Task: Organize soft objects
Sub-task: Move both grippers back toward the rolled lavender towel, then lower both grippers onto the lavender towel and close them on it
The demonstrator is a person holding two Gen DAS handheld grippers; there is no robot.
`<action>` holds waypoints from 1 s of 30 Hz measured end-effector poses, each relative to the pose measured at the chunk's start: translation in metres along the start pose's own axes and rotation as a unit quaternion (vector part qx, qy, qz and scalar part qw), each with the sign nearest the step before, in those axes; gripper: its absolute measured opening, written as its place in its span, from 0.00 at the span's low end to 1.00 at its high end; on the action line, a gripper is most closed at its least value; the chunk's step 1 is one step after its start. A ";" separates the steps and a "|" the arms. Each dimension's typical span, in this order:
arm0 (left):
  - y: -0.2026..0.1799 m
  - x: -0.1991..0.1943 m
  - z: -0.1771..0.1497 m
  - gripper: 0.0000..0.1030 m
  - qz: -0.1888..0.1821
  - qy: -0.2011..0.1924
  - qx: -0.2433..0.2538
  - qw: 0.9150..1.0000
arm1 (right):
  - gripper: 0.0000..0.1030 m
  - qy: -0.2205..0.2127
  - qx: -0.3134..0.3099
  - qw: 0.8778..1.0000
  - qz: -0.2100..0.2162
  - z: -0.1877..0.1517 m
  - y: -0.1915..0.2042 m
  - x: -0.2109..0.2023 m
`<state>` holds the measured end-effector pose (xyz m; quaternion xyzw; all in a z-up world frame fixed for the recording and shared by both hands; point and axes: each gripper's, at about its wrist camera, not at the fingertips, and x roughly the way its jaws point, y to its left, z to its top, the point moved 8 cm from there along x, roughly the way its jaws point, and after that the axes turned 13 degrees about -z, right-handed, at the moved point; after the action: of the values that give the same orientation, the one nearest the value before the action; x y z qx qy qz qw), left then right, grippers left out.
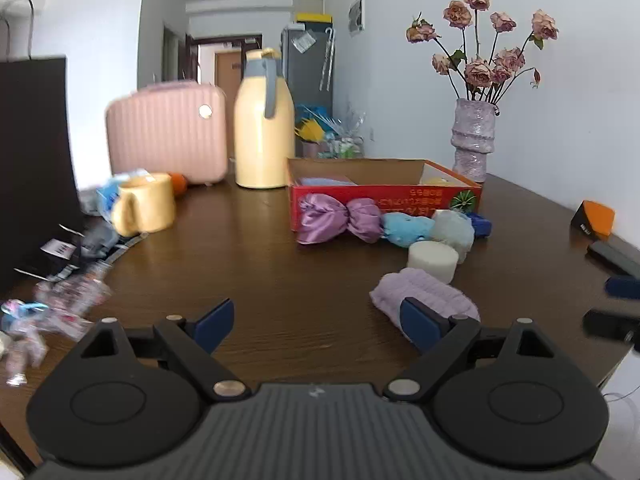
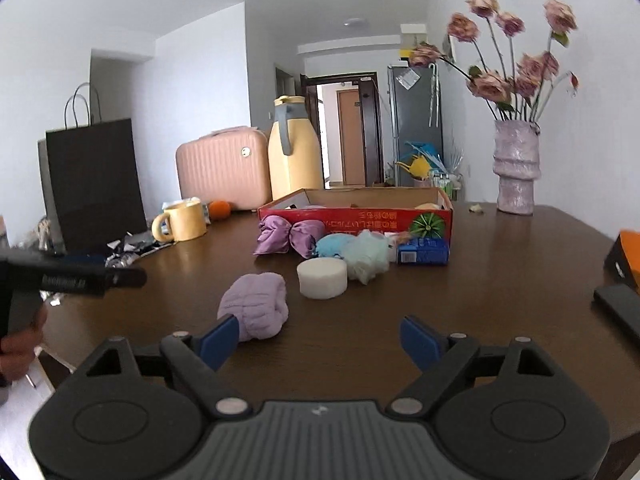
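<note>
A lilac knitted cloth (image 2: 254, 306), rolled into a soft bundle, lies on the dark wooden table (image 1: 280, 280) nearest the camera, apart from the other soft things and seemingly the easiest first pick. Behind it sit a white foam puck (image 2: 322, 279), a pale green puff (image 2: 368, 256), a light blue plush (image 2: 334, 246) and a purple satin bow (image 2: 288, 236), lined up against the front wall of a red cardboard box (image 2: 356, 216). The box stands open-topped and appears to be where the soft pieces belong; something blue and something yellow already show inside it in the left view. The right gripper (image 2: 320, 344) hovers low over the table with its blue pads wide apart and nothing between them, its left pad just beside the lilac bundle. The left gripper (image 1: 316, 326) is likewise spread wide and empty, the bundle just behind its right pad. Neither has hold of anything. A small blue carton (image 2: 424, 251) leans against the box beside the puff and may need to be worked around. Further off stand a yellow mug (image 2: 184, 220), a cream thermos jug (image 2: 294, 152), a pink case (image 2: 222, 168), a black paper bag (image 2: 96, 184) and a vase of dried roses (image 2: 516, 168), all clear of the direct route to the box.
</note>
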<state>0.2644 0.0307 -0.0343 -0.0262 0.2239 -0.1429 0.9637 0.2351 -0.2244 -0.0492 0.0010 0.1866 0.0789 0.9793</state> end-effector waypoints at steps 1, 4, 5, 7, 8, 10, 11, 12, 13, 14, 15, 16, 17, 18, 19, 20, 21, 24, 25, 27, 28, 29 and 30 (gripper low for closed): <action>0.000 0.006 0.000 0.89 -0.002 0.003 -0.001 1.000 | 0.85 -0.001 -0.004 1.000 -0.003 0.001 0.004 0.002; 0.000 0.019 -0.002 0.89 -0.002 0.009 0.004 1.000 | 0.84 0.016 -0.001 1.000 0.022 0.002 0.022 0.015; 0.002 0.023 -0.003 0.89 -0.003 0.012 0.001 1.000 | 0.84 0.023 -0.001 0.999 0.030 0.000 0.030 0.019; 0.008 0.027 -0.005 0.89 0.000 0.016 -0.005 1.000 | 0.82 0.037 -0.007 0.998 0.043 -0.002 0.047 0.032; 0.012 0.029 -0.006 0.89 0.003 0.018 -0.009 1.000 | 0.81 0.043 -0.013 0.998 0.046 -0.003 0.055 0.039; 0.023 0.032 -0.007 0.89 0.014 0.024 -0.017 0.999 | 0.80 0.053 -0.027 0.997 0.047 -0.001 0.070 0.056; 0.028 0.034 -0.008 0.89 0.018 0.026 -0.023 0.999 | 0.80 0.057 -0.032 0.997 0.048 -0.001 0.078 0.065; 0.033 0.035 -0.009 0.89 0.021 0.029 -0.028 0.999 | 0.80 0.059 -0.036 0.996 0.052 -0.001 0.084 0.072; 0.037 0.037 -0.009 0.89 0.024 0.032 -0.034 0.999 | 0.79 0.061 -0.042 0.996 0.057 0.000 0.089 0.079; 0.041 0.039 -0.010 0.89 0.025 0.033 -0.039 0.998 | 0.78 0.063 -0.049 0.995 0.061 0.000 0.094 0.085; 0.044 0.041 -0.009 0.89 0.024 0.035 -0.044 0.998 | 0.76 0.067 -0.058 0.994 0.062 -0.001 0.097 0.091; 0.044 0.043 -0.009 0.89 0.022 0.035 -0.048 0.998 | 0.76 0.069 -0.071 0.993 0.057 -0.002 0.099 0.096; 0.045 0.046 -0.009 0.89 0.016 0.035 -0.052 0.998 | 0.77 0.068 -0.082 0.993 0.045 -0.001 0.096 0.100; 0.043 0.049 -0.008 0.89 0.010 0.034 -0.056 0.998 | 0.77 0.066 -0.088 0.994 0.024 -0.001 0.089 0.104; 0.041 0.051 -0.006 0.89 0.002 0.031 -0.059 0.998 | 0.77 0.064 -0.089 0.994 -0.001 -0.001 0.078 0.107; 0.037 0.053 -0.004 0.89 -0.008 0.025 -0.062 0.998 | 0.77 0.062 -0.084 0.994 -0.018 -0.001 0.067 0.107; 0.032 0.055 -0.001 0.89 -0.024 0.020 -0.068 0.997 | 0.77 0.062 -0.074 0.995 -0.035 0.000 0.056 0.107; 0.018 0.066 0.007 0.89 -0.074 0.013 -0.090 0.993 | 0.77 0.066 -0.027 0.996 -0.057 0.003 0.029 0.104; 0.015 0.072 0.010 0.89 -0.089 0.014 -0.098 0.991 | 0.77 0.064 -0.011 0.997 -0.046 0.005 0.025 0.101; 0.011 0.086 0.014 0.85 -0.106 0.018 -0.115 0.987 | 0.77 0.061 0.028 0.997 -0.030 0.010 0.018 0.099; 0.011 0.094 0.017 0.80 -0.113 0.020 -0.123 0.986 | 0.77 0.062 0.054 0.996 -0.018 0.013 0.017 0.100; 0.010 0.102 0.018 0.71 -0.120 0.026 -0.131 0.984 | 0.74 0.070 0.078 0.994 -0.006 0.015 0.015 0.104; 0.009 0.112 0.017 0.67 -0.132 0.041 -0.141 0.980 | 0.69 0.084 0.107 0.991 0.008 0.015 0.013 0.111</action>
<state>0.3708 0.0069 -0.0678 -0.1856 0.2761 -0.2370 0.9128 0.3400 -0.1936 -0.0751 0.1003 0.2751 0.0667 0.9538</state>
